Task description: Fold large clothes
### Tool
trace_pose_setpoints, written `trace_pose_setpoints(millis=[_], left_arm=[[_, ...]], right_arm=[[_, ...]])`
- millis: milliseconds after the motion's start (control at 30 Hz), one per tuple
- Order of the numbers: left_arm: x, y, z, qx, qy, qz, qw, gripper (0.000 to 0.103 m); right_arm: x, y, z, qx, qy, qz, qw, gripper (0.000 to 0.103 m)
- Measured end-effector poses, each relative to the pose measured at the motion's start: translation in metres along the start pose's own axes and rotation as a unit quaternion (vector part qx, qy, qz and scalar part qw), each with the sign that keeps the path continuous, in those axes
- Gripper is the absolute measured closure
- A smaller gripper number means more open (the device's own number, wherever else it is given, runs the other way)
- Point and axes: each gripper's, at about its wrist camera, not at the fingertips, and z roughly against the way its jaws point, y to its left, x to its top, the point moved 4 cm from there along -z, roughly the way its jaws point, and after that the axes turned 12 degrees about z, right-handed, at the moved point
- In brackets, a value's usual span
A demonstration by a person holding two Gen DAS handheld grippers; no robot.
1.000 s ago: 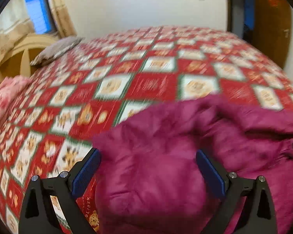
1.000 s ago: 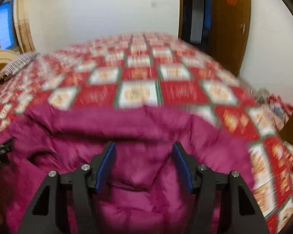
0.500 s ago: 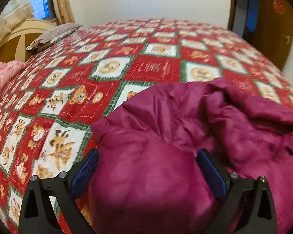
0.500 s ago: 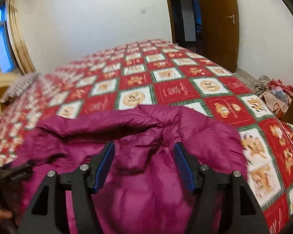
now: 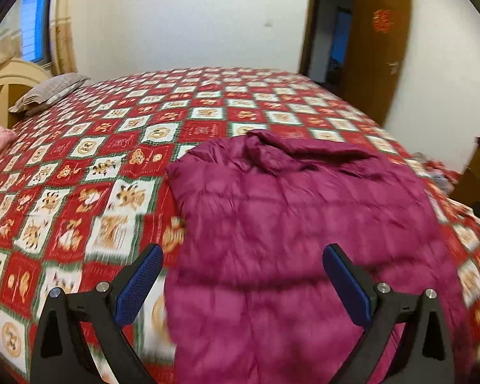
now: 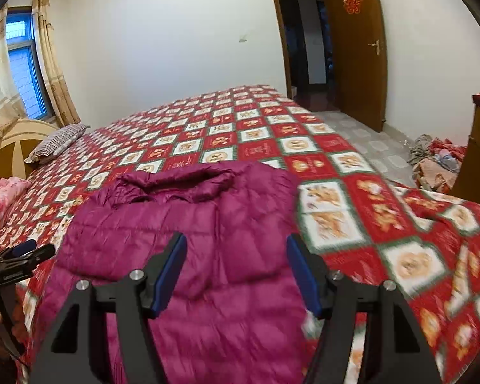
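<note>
Both tools have drawn back and up from the jacket since a second ago, when the fabric bulged right between their fingers; now the whole garment shows, lying flat on the bed. The left tool [image 5: 242,283] hangs released, jaws spread wide, holding nothing, above the near left part of the jacket [image 5: 304,224]. The right tool [image 6: 236,272] is likewise released and empty, over the near right part of the jacket [image 6: 188,224]. The jacket lies ahead of and below both tools, its long axis running away from them, collar [image 6: 179,179] at the far end and the hem nearest, running out of view under the tools. Neither tool looks clearly nearer; each is set over its own side, and the left tool's tip shows at the left edge of the right wrist view. The jacket is a magenta quilted puffer, thick and soft, smoothed on the body but rumpled at the collar. It rests on the bed's red checked cover [image 5: 80,192], towards the near edge. A next fold would probably bring one long side over the other, or the hem up to the collar.
</note>
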Motion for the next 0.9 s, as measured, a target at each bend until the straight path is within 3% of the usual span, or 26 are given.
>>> trace_pose_setpoints(millis=[200,367,500,733,900], left_arm=[[-0.042,0.031,0.060,-0.038,0.000,0.026,0.9989,0.003],[-0.070,0.060,0.104,-0.042,-0.007,0.045,0.9981,0.003],[-0.083,0.074,0.137,-0.059,-0.025,0.047,0.9968,0.003],[-0.116,0.077,0.168,-0.133,0.012,0.014,0.9910,0.003],[-0.166,0.081,0.162,-0.110,0.071,-0.014,0.9913,0.003]], right_arm=[[-0.033,-0.008,0.057,-0.008,0.004,0.005,1.000,0.035],[-0.054,-0.012,0.100,-0.016,0.008,0.014,1.000,0.035],[-0.068,-0.017,0.128,-0.027,0.018,0.028,0.999,0.027],[-0.126,0.000,0.119,-0.018,0.094,0.081,0.992,0.027],[-0.172,0.006,0.095,-0.001,0.155,0.071,0.985,0.027]])
